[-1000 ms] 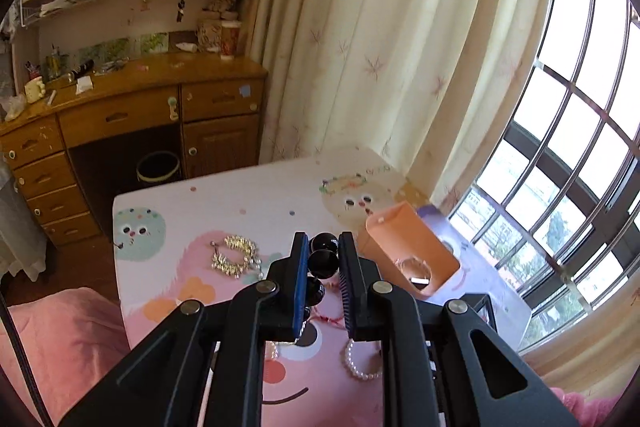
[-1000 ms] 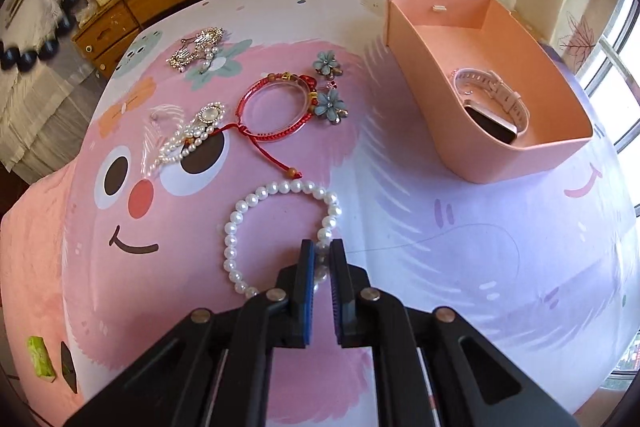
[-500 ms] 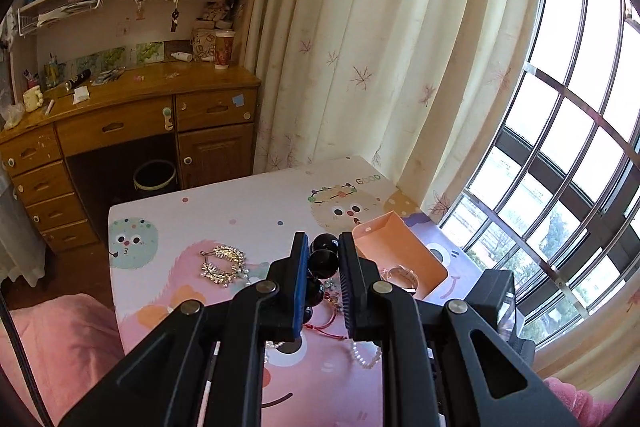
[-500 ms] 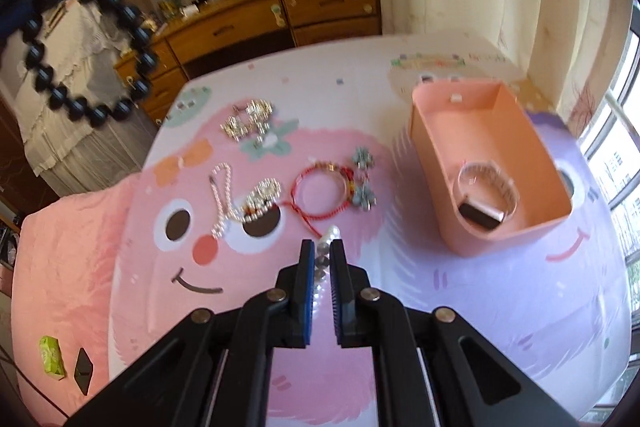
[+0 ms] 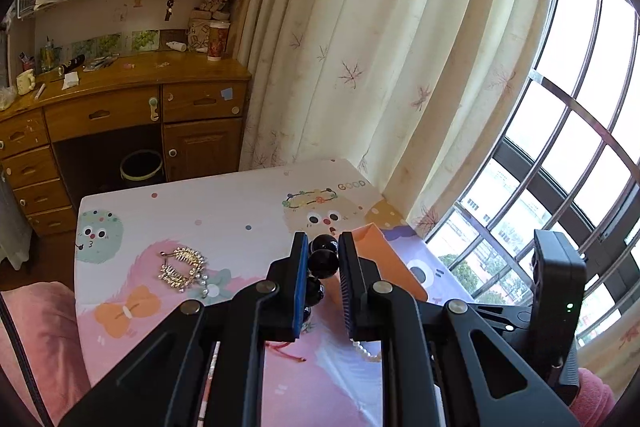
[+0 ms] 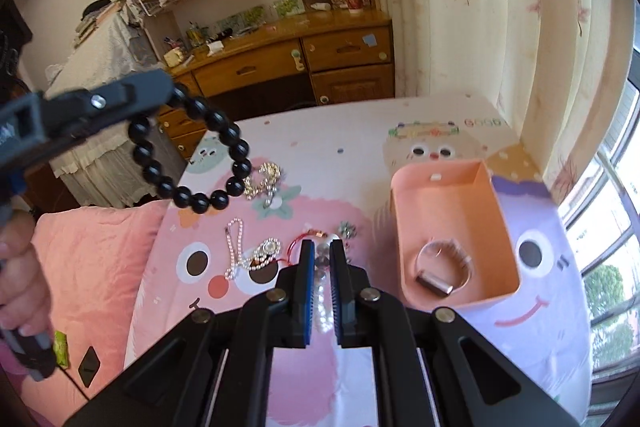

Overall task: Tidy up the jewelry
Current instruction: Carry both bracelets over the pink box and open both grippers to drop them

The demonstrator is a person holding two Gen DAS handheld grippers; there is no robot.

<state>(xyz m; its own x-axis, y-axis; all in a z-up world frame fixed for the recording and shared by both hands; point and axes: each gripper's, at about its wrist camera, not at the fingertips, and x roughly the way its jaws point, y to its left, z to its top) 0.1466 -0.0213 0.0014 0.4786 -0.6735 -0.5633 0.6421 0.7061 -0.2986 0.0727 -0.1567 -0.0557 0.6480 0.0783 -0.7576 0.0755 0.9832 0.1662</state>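
Both claws lifted higher: left claw pinching black bead bracelet; right claw pinching pearl bracelet.

- The black bead bracelet looked glossy and smooth, each bead catching the light.
- The pearl bracelet had a soft, pearly sheen.
- The pink box seemed matt, smooth plastic.
- The gold hair clip glittered like metal.
- The table cover appeared smooth and printed, slightly shiny.
- The desk was varnished wood.
- The curtain was matt cloth.
- The left gripper and right gripper were matt black plastic.
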